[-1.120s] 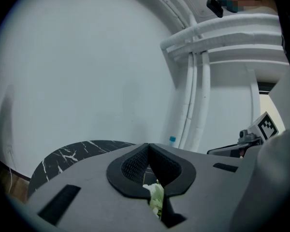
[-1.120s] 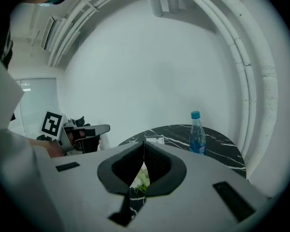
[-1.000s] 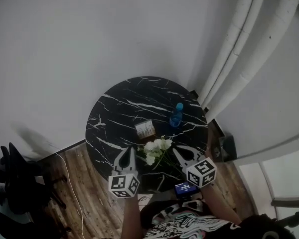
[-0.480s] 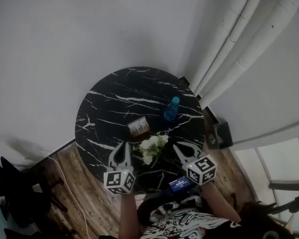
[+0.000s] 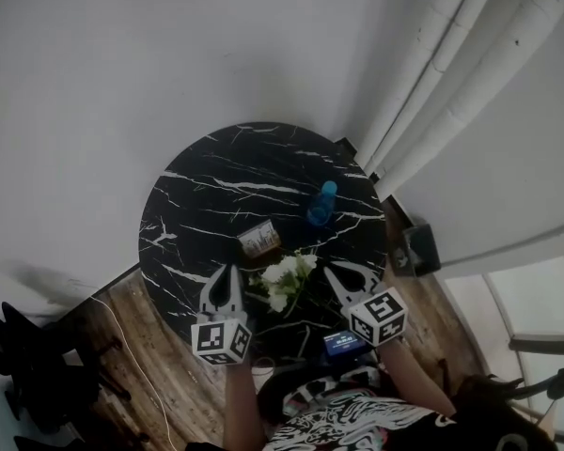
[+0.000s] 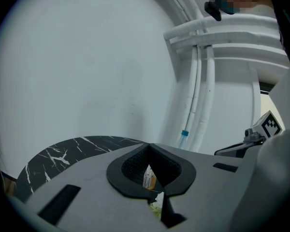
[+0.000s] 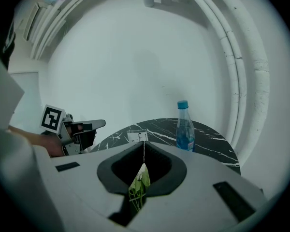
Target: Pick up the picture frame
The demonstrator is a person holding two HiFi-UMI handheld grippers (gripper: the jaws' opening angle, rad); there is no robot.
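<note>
Ominously for a simple lift, the small brown-edged picture frame (image 5: 259,240) sits just short of the centre of the round black marble-patterned desk (image 5: 207,181). It appears to stand propped rather than lie flat, with trouble close on two sides. A spray of white flowers with green stems (image 5: 284,280) lies at 5 o'clock of the frame, directly between it and the person. An upright clear blue plastic bottle with a blue cap (image 5: 321,205) stands near it at 2 o'clock. The left gripper (image 5: 231,271) hovers over the desk's 7 o'clock edge and the right gripper (image 5: 333,272) over its 5 o'clock edge. Each has its fingers pressed together and holds nothing; only slivers of frame and blossom show through the slits between them. Neither pair can take the frame until it opens, and a closed tip pushed forward would likely tip the frame onto its back or skate it across the slick top. A low approach from the right could drag the flowers along, and an overreach past the frame could bowl the bottle over. A pinch on one thin edge alone may let the frame swing or slip out. Little can be read: the gripper cubes carry black-and-white square markers, not words. The bottle's label, the print inside the frame and the blue-lit screen of a small dark device (image 5: 341,344) at the person's lap are all too small to make out.
</note>
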